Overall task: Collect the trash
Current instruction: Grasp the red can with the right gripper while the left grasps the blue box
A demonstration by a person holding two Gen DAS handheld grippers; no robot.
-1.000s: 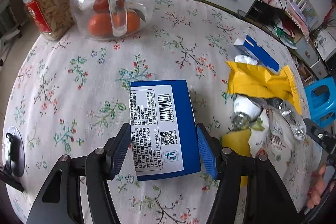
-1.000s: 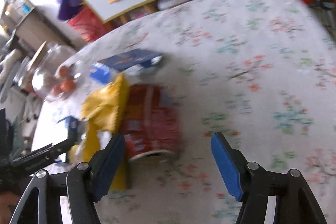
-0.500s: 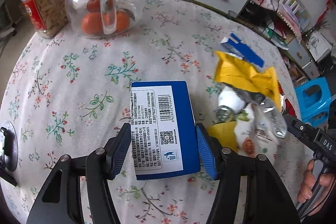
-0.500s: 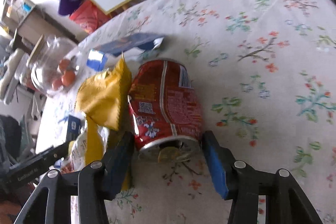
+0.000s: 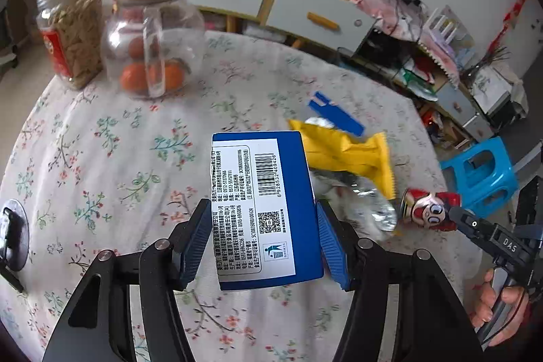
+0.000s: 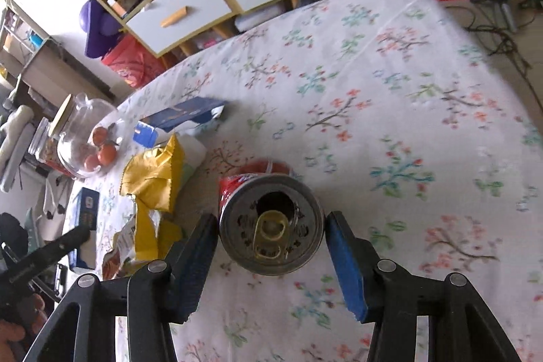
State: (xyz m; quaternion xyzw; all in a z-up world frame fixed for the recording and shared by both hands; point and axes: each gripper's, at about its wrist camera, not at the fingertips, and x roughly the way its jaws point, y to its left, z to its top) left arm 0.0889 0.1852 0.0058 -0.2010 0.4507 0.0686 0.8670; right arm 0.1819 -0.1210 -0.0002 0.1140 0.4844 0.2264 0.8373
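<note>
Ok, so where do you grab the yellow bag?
Probably pinch the yellow bag by its crumpled, raised edge, coming down from above. It is thin and lies low on the tablecloth, so a sideways approach would likely just push it along.

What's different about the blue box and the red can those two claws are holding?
The blue box is flat-sided card with a white barcode label; the red can is round metal with an open pull-tab top. The left hand-held gripper grips the box's sides; the right hand-held gripper flanks the can's rim. Both are held above the flowered tablecloth.
</note>
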